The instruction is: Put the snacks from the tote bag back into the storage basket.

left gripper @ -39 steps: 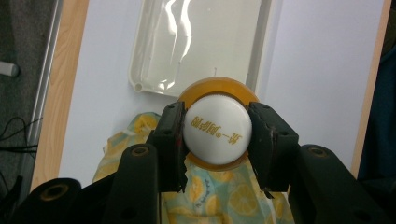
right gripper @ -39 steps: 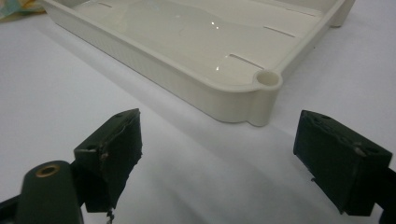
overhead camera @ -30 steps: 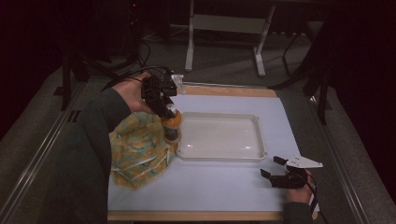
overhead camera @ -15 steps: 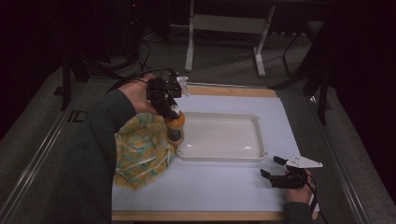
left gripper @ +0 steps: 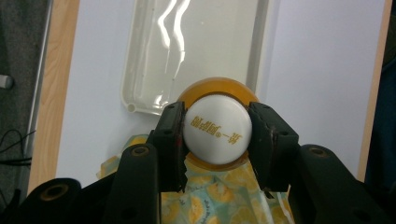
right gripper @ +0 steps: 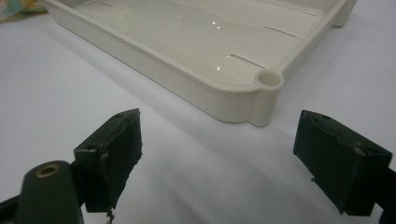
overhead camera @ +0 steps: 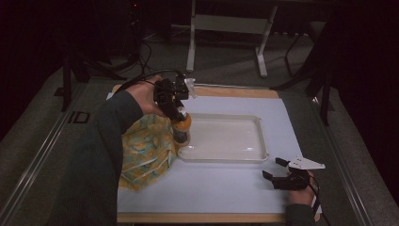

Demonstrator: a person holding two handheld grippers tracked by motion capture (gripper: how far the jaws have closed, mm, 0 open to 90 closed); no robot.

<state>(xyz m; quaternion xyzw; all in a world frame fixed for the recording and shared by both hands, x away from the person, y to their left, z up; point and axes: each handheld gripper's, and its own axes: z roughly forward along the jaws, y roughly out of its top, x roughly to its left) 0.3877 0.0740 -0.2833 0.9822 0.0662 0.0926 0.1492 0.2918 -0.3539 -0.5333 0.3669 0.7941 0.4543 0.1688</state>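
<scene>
Since a second earlier, the bottle (overhead camera: pixel 180 128) and the left tool (overhead camera: pixel 179 123) gripping it had shifted slightly toward the tray (overhead camera: pixel 256 155), from over the bag's mouth to the tray's near-left corner; the right tool (overhead camera: pixel 277 169) had kept its place.

The bottle was an orange one with a white cap (left gripper: pixel 216 129), held upright by the cap, the left tool's pads pressed on either side of it. It hung above the seam where the yellow patterned bag (overhead camera: pixel 146 153) met the tray's left rim; whether its base touched anything could not be told.

The tray lay bare, its whole floor free, with white bench (overhead camera: pixel 221 193) surface open in front and to the right of it. The bag crowded only the left side.

The left gripper view looked straight down on the cap, showing printed gold lettering on it, the bottle's orange shoulder ringing it, the bag below and the tray's rounded corner beyond. The high view gave the bottle's height and the person's sleeve (overhead camera: pixel 94 155) over the bag.

The right tool rested low on the bench near the tray's front right corner, jaws wide with nothing between them; its own view showed that corner's round post (right gripper: pixel 270 78) just ahead.
</scene>
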